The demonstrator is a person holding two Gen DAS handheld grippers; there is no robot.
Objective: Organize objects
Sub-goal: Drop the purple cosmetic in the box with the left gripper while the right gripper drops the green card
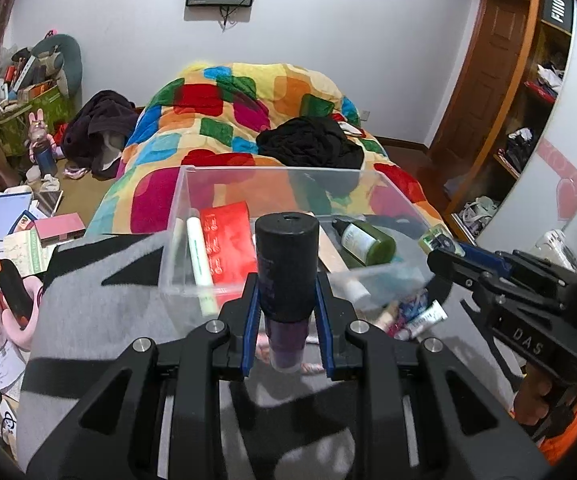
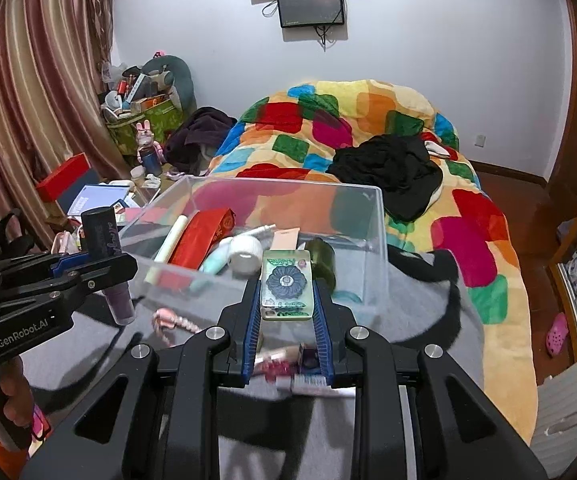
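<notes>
My left gripper (image 1: pixel 287 304) is shut on a dark purple bottle with a black cap (image 1: pixel 286 264), held upright just in front of a clear plastic box (image 1: pixel 224 184). The bottle also shows in the right wrist view (image 2: pixel 106 256). My right gripper (image 2: pixel 287 304) is shut on a small green rectangular case with a dark flower design (image 2: pixel 287 284), held at the box's near wall (image 2: pixel 372 216). The box holds a red packet (image 1: pixel 226 240), a white tube (image 1: pixel 200 260), a green bottle (image 1: pixel 368 240) and a white-capped item (image 2: pixel 244 254).
The box stands on a grey and black cloth (image 1: pixel 100 312) at the foot of a bed with a colourful blanket (image 2: pixel 368 120). Small tubes (image 1: pixel 424 316) and a pink item (image 2: pixel 172 320) lie loose on the cloth. Cluttered papers (image 1: pixel 4 216) are on the left, shelves (image 1: pixel 528 120) on the right.
</notes>
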